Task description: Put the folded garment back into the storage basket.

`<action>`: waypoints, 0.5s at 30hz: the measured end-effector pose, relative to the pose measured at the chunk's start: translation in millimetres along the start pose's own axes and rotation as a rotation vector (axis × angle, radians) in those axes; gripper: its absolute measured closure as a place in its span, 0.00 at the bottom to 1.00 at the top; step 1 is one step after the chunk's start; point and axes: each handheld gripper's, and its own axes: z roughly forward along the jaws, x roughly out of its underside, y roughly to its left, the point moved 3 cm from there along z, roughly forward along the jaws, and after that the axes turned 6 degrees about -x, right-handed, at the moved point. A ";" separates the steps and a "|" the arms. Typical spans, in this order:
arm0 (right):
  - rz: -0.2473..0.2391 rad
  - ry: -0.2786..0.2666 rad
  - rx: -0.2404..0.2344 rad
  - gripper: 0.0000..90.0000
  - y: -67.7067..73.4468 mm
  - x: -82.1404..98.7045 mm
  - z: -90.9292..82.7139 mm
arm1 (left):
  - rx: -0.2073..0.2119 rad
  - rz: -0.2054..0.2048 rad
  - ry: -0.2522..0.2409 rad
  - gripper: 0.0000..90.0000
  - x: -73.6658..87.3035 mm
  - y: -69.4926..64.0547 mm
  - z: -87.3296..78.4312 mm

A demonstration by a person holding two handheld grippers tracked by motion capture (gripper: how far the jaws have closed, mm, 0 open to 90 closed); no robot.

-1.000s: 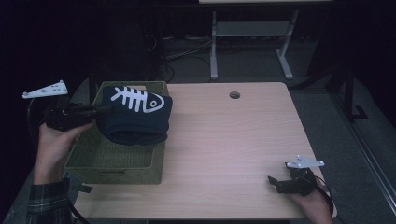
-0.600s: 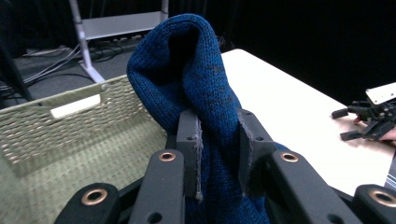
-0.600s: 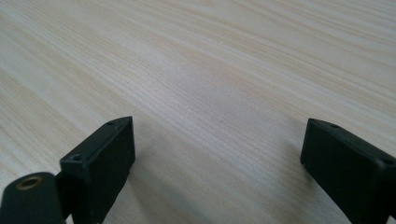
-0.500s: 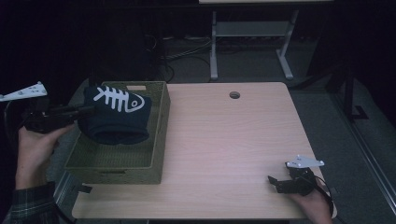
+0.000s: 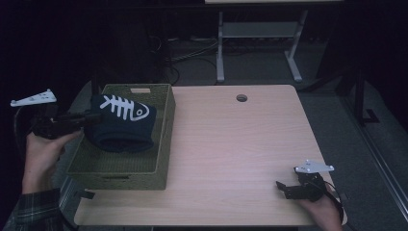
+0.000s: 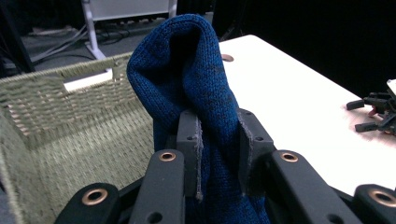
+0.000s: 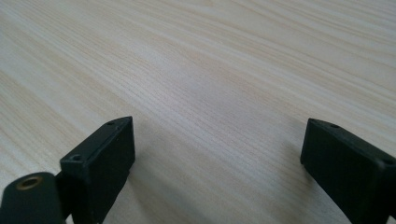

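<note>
The left gripper [image 6: 217, 154] is clamped on the blue sweater [image 5: 122, 125], holding it up over the basket [image 5: 163, 144] in front of it. It isn't down inside yet. The right gripper [image 5: 288, 188] rests apart, holding nothing.

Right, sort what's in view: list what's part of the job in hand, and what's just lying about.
In the job:
- folded dark blue knitted sweater with white fishbone print
- green woven basket
- left gripper, clamped on the sweater

Lying about:
- right gripper, open, resting on the light wooden table
- metal stand behind
</note>
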 end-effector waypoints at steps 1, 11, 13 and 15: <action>-0.002 -0.001 0.000 0.11 -0.1 0.0 0.1 | 0.007 -0.004 0.006 0.82 2.6 0.8 5.6; 0.000 0.000 0.000 0.11 0.0 0.0 0.0 | 0.039 -0.022 0.030 0.82 12.3 -0.6 26.3; 0.000 0.000 0.000 0.11 0.0 0.0 0.0 | 0.042 -0.028 0.034 0.82 13.8 -0.5 28.6; 0.000 0.000 0.001 0.11 -0.1 0.0 0.1 | 0.049 -0.038 0.047 0.82 17.3 1.7 34.0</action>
